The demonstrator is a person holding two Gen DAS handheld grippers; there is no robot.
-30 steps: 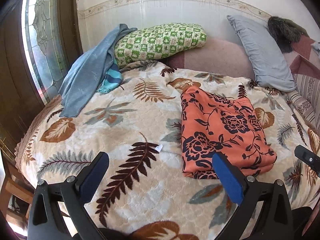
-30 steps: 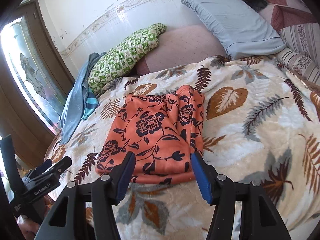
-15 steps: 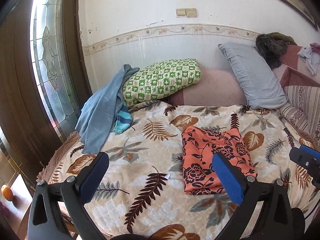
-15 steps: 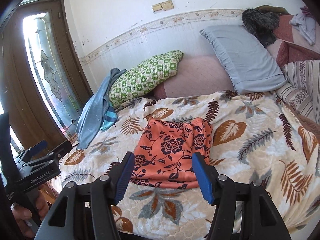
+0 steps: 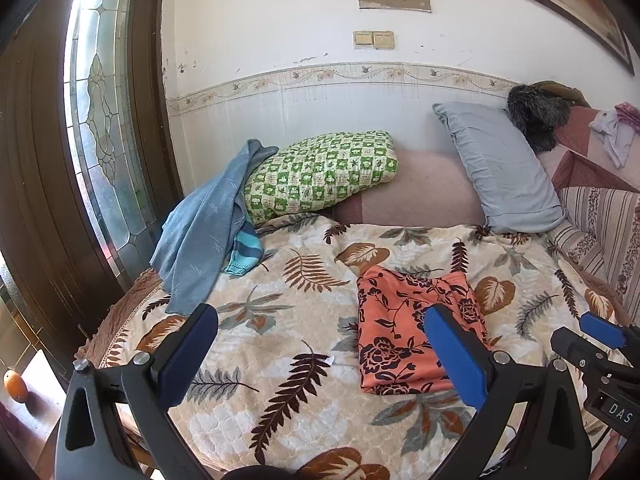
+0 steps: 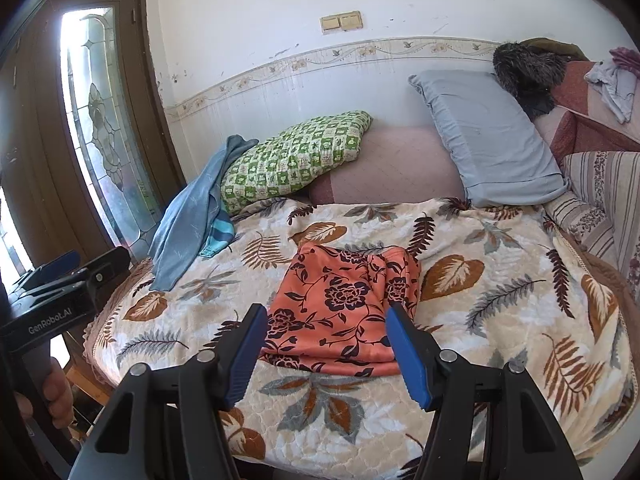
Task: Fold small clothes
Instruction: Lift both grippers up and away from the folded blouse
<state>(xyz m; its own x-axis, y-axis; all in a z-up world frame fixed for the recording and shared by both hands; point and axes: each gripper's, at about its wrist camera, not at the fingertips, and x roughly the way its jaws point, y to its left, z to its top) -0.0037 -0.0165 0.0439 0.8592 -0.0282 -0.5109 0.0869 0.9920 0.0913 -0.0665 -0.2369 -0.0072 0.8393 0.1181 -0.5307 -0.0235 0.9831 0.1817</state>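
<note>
On the leaf-patterned bedspread (image 5: 280, 344), near the middle of the bed, lies the orange floral garment (image 5: 408, 332), folded into a compact, roughly rectangular stack with dark rose outlines across its top and layered edges showing along the near side. It rests flat and nothing touches it. The left gripper (image 5: 320, 356) hovers above the near edge of the bed with its blue pads spread wide and nothing between them; the right gripper (image 6: 326, 354) is likewise spread wide and empty, and the garment's near edge shows between its fingers. The right wrist view shows the fold more squarely, with a narrower bunched strip running along the garment's right side, and it also catches the left gripper's body at the far left edge, held in a hand (image 6: 56, 396). The left wrist view instead shows the tip of the right gripper at its right edge and an orange fruit (image 5: 15, 386) on the floor beside the door. Both views show a green checked pillow (image 5: 320, 176), a blue cloth (image 5: 200, 236) draped beside it, and a grey pillow (image 5: 500, 168) against the wall.
</note>
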